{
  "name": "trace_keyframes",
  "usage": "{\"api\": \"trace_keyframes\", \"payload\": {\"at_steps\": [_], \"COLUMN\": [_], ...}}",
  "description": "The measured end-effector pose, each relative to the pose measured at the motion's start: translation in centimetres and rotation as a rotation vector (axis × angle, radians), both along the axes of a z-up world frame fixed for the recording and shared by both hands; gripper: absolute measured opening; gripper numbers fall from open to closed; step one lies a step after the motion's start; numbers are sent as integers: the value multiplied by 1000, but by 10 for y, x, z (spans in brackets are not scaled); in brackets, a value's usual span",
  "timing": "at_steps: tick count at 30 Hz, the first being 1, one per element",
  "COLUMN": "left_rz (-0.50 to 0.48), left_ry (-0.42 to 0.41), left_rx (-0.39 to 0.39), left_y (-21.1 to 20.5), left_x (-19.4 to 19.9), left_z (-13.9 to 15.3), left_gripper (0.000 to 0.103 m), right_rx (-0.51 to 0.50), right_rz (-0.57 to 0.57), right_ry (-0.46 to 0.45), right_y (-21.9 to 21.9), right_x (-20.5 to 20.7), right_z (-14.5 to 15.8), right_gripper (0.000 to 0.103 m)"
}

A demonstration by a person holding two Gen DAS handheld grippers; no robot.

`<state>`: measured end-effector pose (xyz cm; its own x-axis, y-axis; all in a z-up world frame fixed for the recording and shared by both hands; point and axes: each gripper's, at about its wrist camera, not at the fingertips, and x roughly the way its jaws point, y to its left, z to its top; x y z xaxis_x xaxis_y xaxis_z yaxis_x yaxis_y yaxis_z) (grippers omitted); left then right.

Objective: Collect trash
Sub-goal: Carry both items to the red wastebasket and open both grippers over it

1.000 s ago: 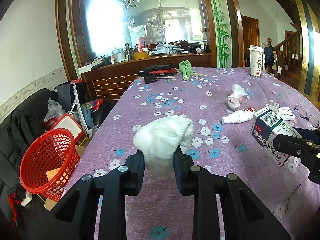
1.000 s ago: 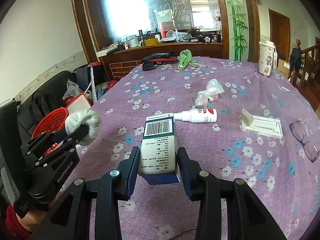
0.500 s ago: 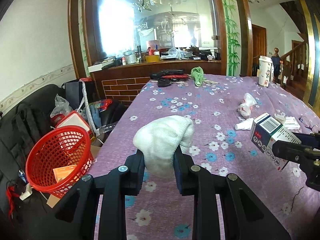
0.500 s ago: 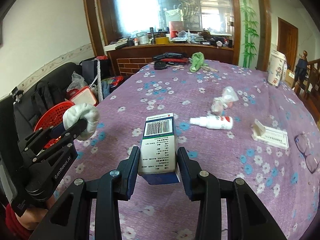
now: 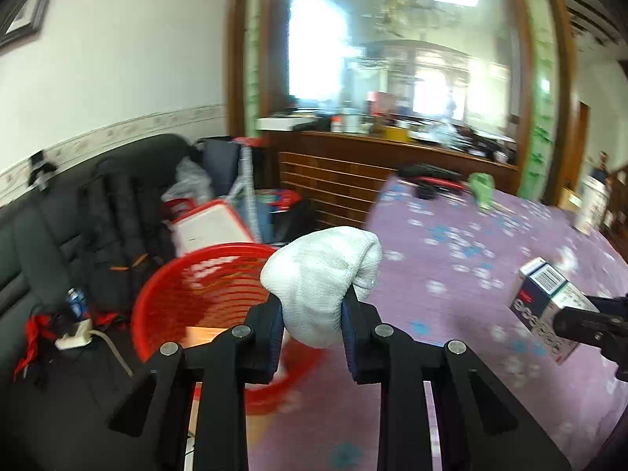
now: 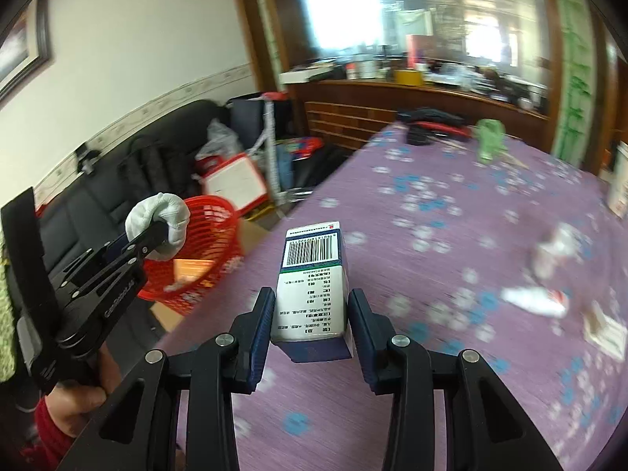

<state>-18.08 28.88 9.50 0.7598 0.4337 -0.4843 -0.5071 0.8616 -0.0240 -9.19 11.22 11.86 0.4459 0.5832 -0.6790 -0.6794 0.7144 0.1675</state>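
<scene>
My left gripper is shut on a crumpled white cloth wad and holds it in the air at the left table edge, near the rim of the red basket. It also shows in the right wrist view, in front of the basket. My right gripper is shut on a white and blue medicine box with a barcode, above the purple flowered tablecloth. The box shows in the left wrist view too.
The basket stands on the floor left of the table and holds an orange item. A black sofa with bags lies behind it. A white bottle, crumpled plastic and a flat white box lie on the table's right side.
Both grippers have swung left toward the table's left edge. The cloth wad now hangs near the basket rim, and the basket looms much closer. The views are motion blurred.
</scene>
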Motion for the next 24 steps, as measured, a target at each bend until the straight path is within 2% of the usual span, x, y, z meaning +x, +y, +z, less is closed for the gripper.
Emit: {"api": "trace_keyframes", "payload": {"at_steps": [8, 16, 19, 20, 21, 23, 24], "left_rz": [165, 188, 193, 195, 196, 197, 197], "left_ry": [12, 43, 46, 46, 48, 42, 39], "left_rx": [-46, -70, -90, -99, -109, -119, -117], "left_y": [78, 105, 112, 115, 117, 118, 117], "left_x": [-25, -21, -16, -15, -14, -13, -14], "left_z": [-11, -24, -29, -30, -31, -31, -30], "left_gripper": [25, 26, 29, 35, 47, 61, 61], "right_rx": [-5, 1, 14, 21, 25, 36, 47], "right_rz": [127, 187, 191, 196, 200, 175, 171], "right_ry": [44, 103, 104, 109, 119, 125, 133], "right_y": [89, 158, 178, 183, 186, 183, 176], "right_x": [7, 20, 28, 31, 35, 42, 45], "right_z": [-4, -16, -21, -22, -23, -23, -22], "right_gripper": [42, 42, 43, 49, 51, 51, 51]}}
